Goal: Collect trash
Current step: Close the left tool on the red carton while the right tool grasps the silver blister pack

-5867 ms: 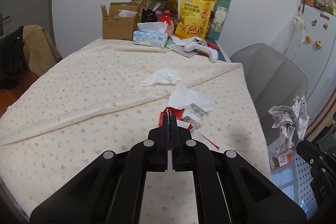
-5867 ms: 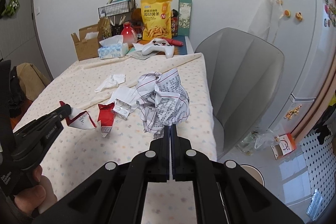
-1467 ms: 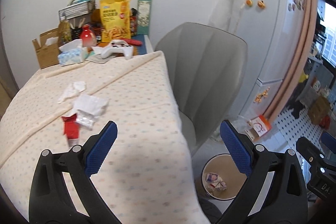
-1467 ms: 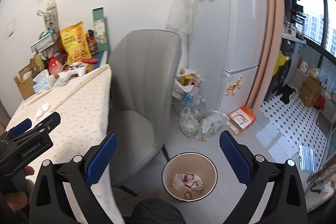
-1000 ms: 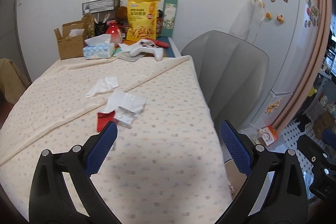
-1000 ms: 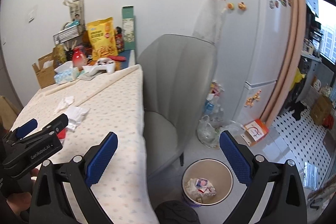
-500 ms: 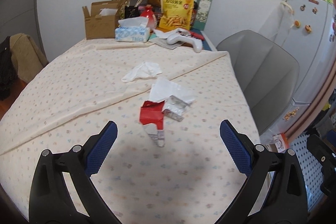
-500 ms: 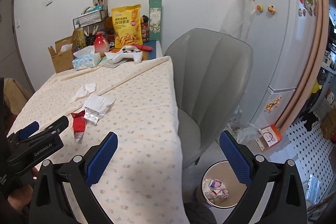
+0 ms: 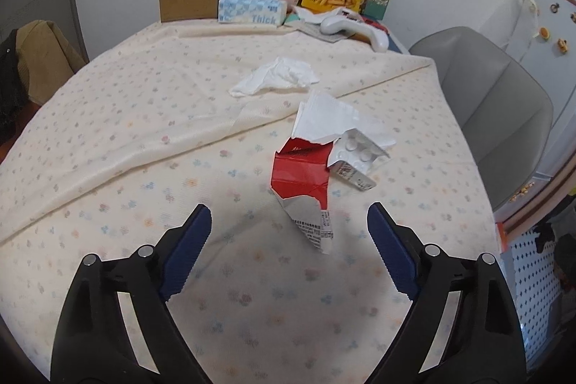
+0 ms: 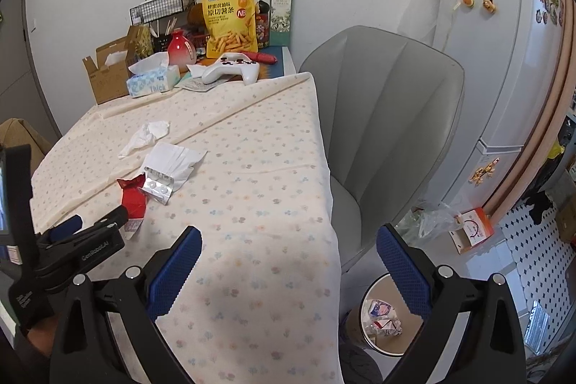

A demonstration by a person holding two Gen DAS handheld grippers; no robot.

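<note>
My left fingers (image 9: 189,251) are spread and closing, nothing between them yet; the right gripper (image 10: 288,270) hangs wide and empty. The torn red carton (image 9: 304,182) lies on the counter (image 9: 126,139) just ahead, touching the blister pack (image 9: 354,157). I'd straddle the carton's printed tip and pinch it alone.

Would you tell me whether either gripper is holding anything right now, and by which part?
Nothing is held: the left gripper is closing, empty, short of the red torn carton; the right gripper is open, empty.
</note>
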